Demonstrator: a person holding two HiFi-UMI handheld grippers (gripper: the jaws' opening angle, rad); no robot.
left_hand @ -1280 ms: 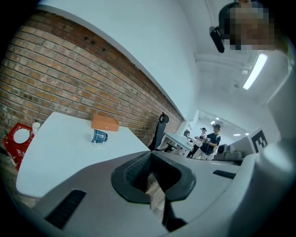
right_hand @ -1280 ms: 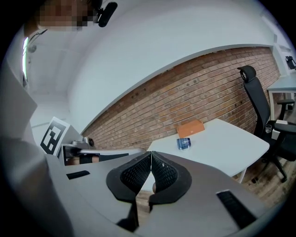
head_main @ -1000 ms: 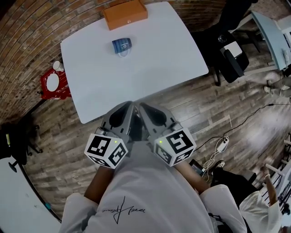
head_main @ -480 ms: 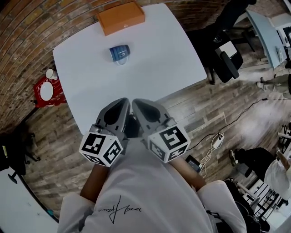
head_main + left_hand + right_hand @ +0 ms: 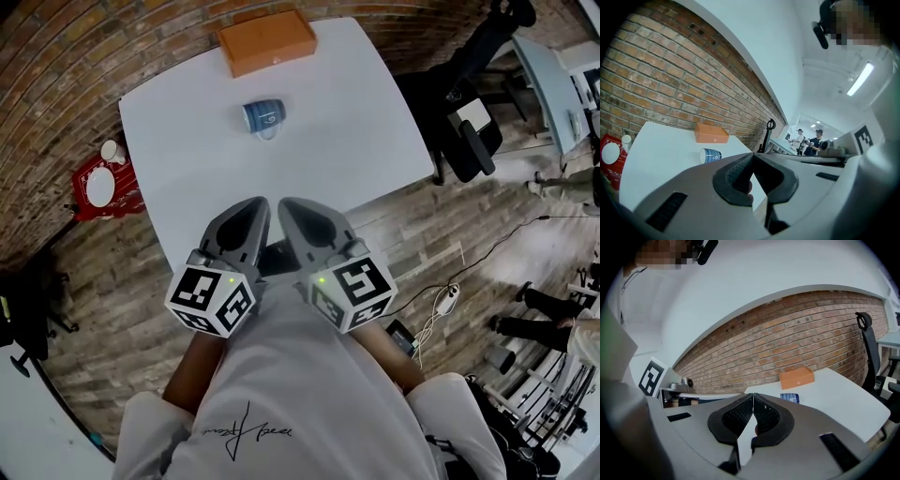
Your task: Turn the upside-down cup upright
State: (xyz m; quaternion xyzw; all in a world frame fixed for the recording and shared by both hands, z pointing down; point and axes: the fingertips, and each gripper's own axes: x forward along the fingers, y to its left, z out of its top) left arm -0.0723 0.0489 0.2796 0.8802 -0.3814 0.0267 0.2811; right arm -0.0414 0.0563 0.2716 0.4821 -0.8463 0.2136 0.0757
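Observation:
A blue striped cup (image 5: pixel 263 117) with a white emblem sits on the far half of the white table (image 5: pixel 366 122), just in front of an orange box (image 5: pixel 266 41). I cannot see its mouth. The cup (image 5: pixel 710 155) is small and far off in the left gripper view, and the cup (image 5: pixel 790 398) peeks over the jaws in the right gripper view. My left gripper (image 5: pixel 257 202) and right gripper (image 5: pixel 287 203) are side by side close to my body, over the table's near edge, far from the cup. Both are shut on nothing.
The table's back edge meets a brick wall (image 5: pixel 56 56). A red tray with white dishes (image 5: pixel 101 183) lies on the floor to the left. A black office chair (image 5: pixel 469 103) stands to the right, and cables (image 5: pixel 448 305) lie on the wooden floor. People (image 5: pixel 811 140) stand far off.
The head view has shifted a little, so table and cup sit slightly differently in the picture. Both grippers stay shut and together near my body. The cup has not moved on the table.

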